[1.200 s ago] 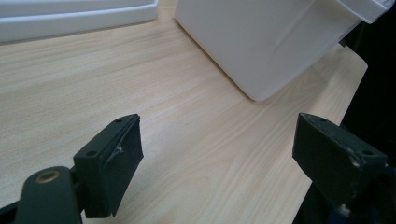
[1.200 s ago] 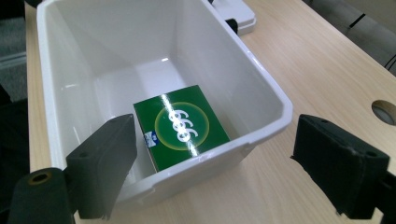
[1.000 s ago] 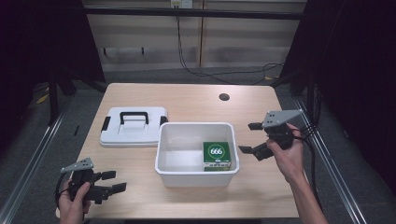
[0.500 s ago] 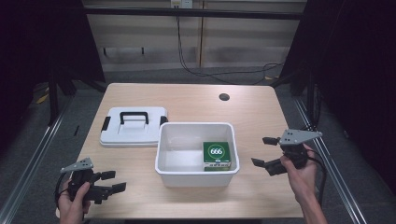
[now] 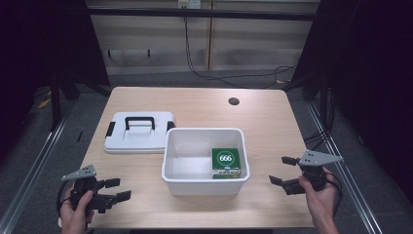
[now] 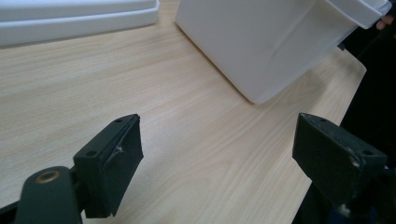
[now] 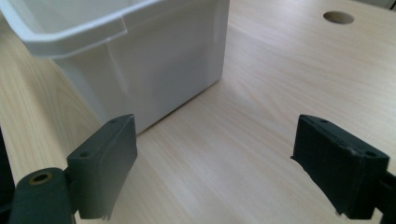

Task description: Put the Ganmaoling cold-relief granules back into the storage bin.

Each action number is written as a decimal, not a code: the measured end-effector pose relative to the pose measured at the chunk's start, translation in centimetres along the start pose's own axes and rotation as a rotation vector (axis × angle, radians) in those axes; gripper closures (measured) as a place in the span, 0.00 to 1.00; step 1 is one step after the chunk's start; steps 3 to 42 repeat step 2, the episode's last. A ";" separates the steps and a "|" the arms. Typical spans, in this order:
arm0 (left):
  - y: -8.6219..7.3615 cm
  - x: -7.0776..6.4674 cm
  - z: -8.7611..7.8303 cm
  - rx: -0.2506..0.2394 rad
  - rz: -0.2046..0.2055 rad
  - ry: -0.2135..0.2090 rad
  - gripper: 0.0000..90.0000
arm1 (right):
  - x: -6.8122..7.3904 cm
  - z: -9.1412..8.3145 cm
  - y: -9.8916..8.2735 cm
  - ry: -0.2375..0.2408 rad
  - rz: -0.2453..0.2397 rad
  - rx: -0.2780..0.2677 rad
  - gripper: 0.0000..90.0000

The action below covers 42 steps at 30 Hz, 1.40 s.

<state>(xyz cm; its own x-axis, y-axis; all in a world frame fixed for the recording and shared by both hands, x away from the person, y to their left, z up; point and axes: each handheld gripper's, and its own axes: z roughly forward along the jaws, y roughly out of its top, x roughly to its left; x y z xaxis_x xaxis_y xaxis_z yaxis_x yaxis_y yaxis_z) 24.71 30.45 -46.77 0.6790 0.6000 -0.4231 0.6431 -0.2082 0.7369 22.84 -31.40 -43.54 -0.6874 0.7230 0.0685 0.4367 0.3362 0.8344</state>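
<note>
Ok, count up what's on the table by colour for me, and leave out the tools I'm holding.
White: 2, the open bin and the flat lid with black handle and clips, lying beside it.
Green: 1, the box marked 666, inside the bin at its right end.
Total: 3 things on the wooden table.

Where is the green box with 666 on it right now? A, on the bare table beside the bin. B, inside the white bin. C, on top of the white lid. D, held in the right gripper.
B: in the high view the green box lies inside the white bin, at its right end, with neither gripper touching it.
</note>
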 end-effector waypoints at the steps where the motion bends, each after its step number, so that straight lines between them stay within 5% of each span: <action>1: 0.0 0.0 0.0 0.002 0.002 0.001 0.18 | -0.1 0.1 -0.3 0.004 0.005 0.000 0.15; 42: 0.0 0.0 0.0 0.003 0.006 -0.004 0.18 | -0.3 0.1 -0.6 -0.006 0.012 0.002 0.15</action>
